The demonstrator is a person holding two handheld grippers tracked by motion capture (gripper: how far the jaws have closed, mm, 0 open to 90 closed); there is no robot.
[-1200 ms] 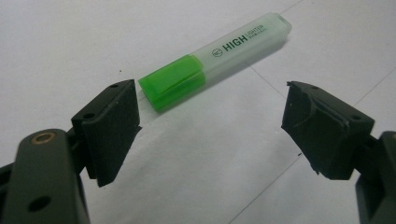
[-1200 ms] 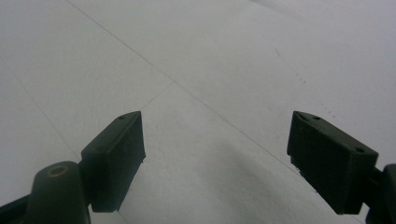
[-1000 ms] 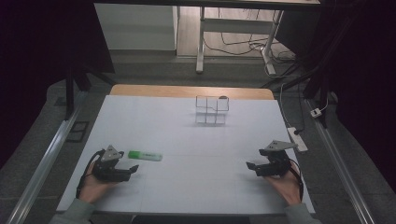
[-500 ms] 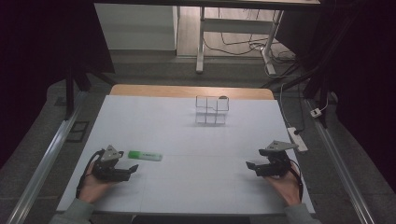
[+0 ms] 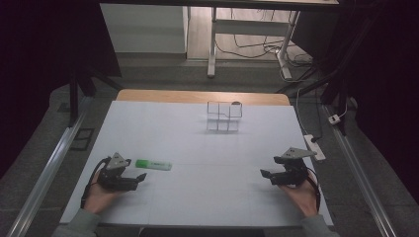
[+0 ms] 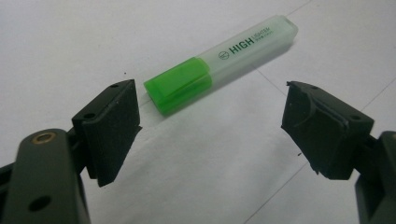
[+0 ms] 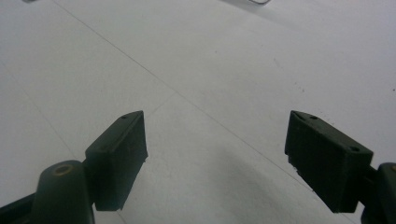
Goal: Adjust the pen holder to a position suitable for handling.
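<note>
A person's two hands each hold a black two-jaw gripper low over a white counter (image 5: 197, 148). The left gripper (image 5: 141, 177) has its jaws wide apart and holds nothing. Just past its jaws lies a see-through plastic highlighter pen with a bright green cap (image 5: 153, 164), flat on the counter. In the left gripper view the pen (image 6: 219, 63) sits just ahead of the gap between the jaws, closer to the left jaw, and does not touch either one. Its green cap end points toward the gripper and its clear end, with the word "HIGH" printed on it, points away. The right gripper (image 5: 264, 174) also has its jaws wide apart and holds nothing. In the right gripper view there is bare white counter (image 7: 210, 84) in front of the right gripper, with thin lines crossing it. Far ahead of both grippers, near the back edge of the counter, stands a small clear box made of square see-through compartments (image 5: 224, 116). The two grippers are well apart from each other, one on each side of the counter.
</note>
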